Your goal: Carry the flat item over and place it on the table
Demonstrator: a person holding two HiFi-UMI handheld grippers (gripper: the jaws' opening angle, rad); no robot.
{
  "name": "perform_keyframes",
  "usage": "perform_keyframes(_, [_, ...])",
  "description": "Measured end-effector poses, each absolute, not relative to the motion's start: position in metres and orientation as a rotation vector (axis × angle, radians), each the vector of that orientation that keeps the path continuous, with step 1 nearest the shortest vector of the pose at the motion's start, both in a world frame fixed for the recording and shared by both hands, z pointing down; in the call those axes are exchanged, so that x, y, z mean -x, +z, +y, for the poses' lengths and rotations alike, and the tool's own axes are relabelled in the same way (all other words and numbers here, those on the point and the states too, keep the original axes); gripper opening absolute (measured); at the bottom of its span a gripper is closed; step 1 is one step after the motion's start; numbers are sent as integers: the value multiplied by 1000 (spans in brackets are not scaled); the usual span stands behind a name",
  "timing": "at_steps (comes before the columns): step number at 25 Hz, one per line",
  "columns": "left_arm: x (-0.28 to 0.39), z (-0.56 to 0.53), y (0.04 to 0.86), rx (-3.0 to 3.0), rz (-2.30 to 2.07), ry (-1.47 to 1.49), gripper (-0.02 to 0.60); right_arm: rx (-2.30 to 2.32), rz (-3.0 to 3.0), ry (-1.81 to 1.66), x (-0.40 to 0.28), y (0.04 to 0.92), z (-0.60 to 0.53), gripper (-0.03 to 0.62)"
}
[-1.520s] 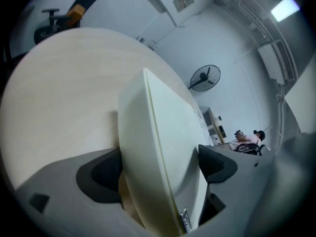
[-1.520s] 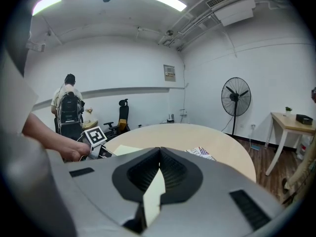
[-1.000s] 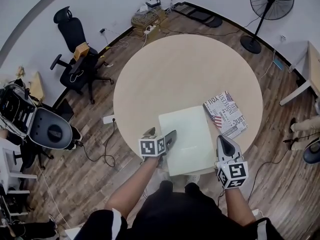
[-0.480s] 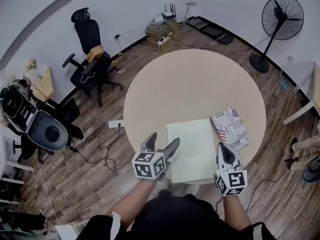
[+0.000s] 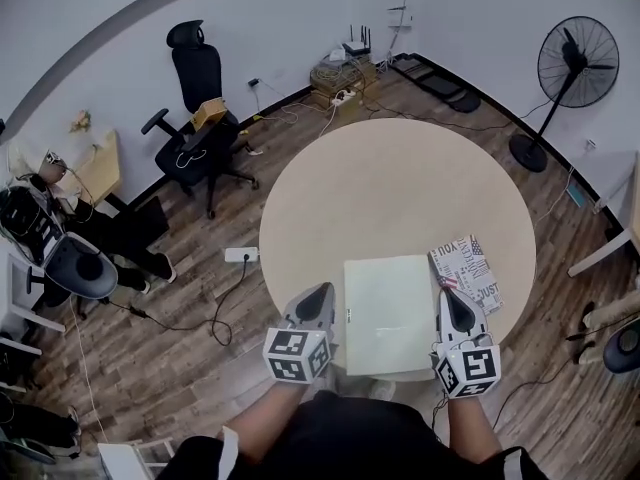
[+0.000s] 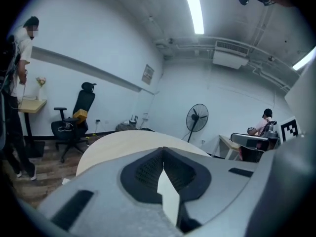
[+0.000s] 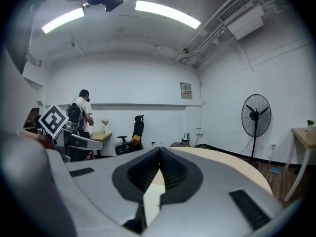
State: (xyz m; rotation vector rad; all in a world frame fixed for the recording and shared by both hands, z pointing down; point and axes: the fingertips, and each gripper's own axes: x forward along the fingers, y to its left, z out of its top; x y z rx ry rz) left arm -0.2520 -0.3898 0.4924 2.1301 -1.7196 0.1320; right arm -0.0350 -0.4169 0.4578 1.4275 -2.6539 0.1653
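Flat item (image 5: 390,313) lies on the table (image 5: 385,183), between both jaws. Left gripper (image 5: 319,293) jaws closing shut on nothing. Right gripper (image 5: 447,298) jaws closed, empty, just beside the item's edge. Best pull both straight back without nudging sideways; item's near edge looks close to the rim.

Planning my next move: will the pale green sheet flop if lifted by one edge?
The pale green sheet lies flat with straight edges, so probably fairly stiff, though being thin it may sag. It looks smooth on the smooth round table, so a push would likely slide it.
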Motion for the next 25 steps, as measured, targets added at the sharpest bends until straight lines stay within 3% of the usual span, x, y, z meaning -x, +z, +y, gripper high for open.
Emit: perform_keyframes(25, [246,-373,485,-2288,-1782,318,9,-1432,-2666,89,46,438,-412,-3])
